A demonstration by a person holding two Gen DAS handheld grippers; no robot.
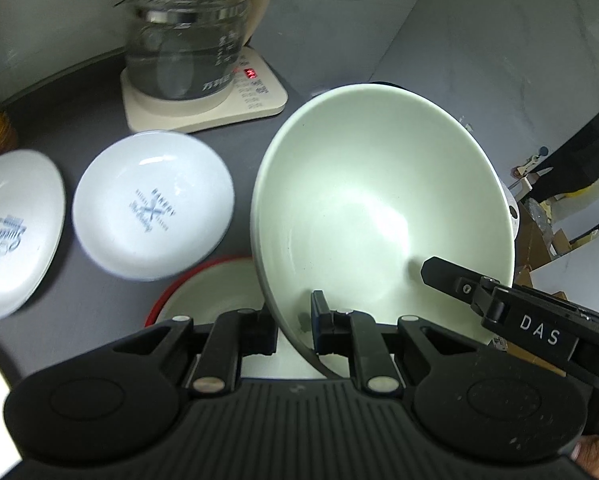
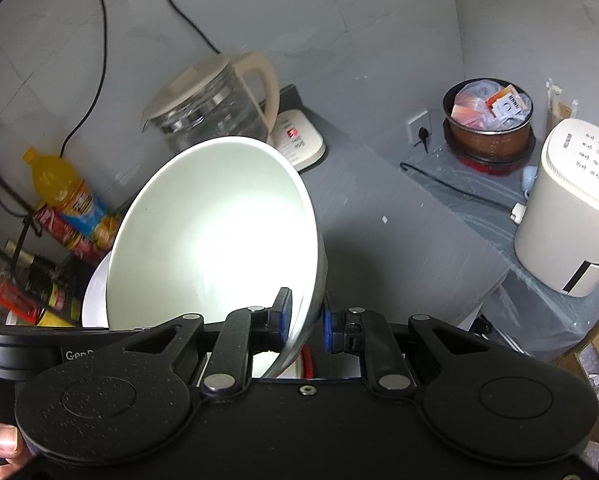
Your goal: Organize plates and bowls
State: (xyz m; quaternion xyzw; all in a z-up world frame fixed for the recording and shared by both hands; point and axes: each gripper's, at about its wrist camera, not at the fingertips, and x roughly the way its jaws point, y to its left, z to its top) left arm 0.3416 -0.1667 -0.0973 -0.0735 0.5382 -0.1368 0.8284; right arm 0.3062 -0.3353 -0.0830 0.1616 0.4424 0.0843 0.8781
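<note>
Pinching the pale green bowl (image 1: pixel 379 200) by opposite rims with left gripper (image 1: pixel 295 328) and right gripper (image 2: pixel 305 320), you risk it slipping onto the red-rimmed bowl (image 1: pixel 203 292).

Pale green bowl (image 1: pixel 379 208) between the black claw's fingers, white blue-printed plate (image 1: pixel 153 204) left of it, red-rimmed dish (image 1: pixel 203 292) beneath.

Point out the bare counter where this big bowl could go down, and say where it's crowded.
Both tongs, left and right, pinch the large bowl. Bare dark counter lies right of the bowl, between the kettle base and the counter's edge. Crowded: the two printed dishes, the red-rimmed bowl below, and the bottles.
</note>
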